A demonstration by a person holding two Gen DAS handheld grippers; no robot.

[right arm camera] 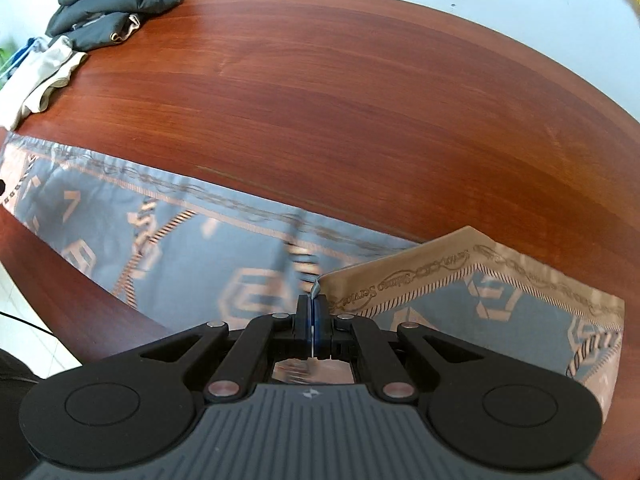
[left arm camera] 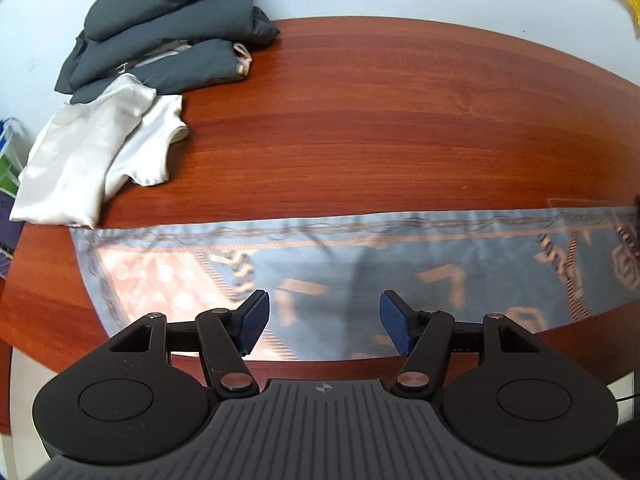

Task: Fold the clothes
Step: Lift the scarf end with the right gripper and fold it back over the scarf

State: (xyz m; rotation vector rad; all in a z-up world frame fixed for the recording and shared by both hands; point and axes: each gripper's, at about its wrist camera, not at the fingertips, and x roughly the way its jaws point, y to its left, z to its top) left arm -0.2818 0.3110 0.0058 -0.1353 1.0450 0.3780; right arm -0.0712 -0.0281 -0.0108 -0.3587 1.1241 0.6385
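A grey-blue scarf with tan geometric print [left arm camera: 360, 264] lies as a long folded band across the near side of the wooden table [left arm camera: 380, 120]. My left gripper [left arm camera: 324, 322] hovers over it, open, nothing between its blue pads. In the right wrist view the same scarf [right arm camera: 168, 240] runs leftward, and my right gripper [right arm camera: 314, 312] is shut on its end, whose corner pokes up between the pads. That end is lifted and turned over, showing its tan-bordered side [right arm camera: 460, 268].
Folded dark grey garments [left arm camera: 172, 36] are stacked at the table's far left, with folded white garments [left arm camera: 92, 152] in front of them. A pale wall stands behind the table. Bare wood fills the table's middle and right [right arm camera: 360, 100].
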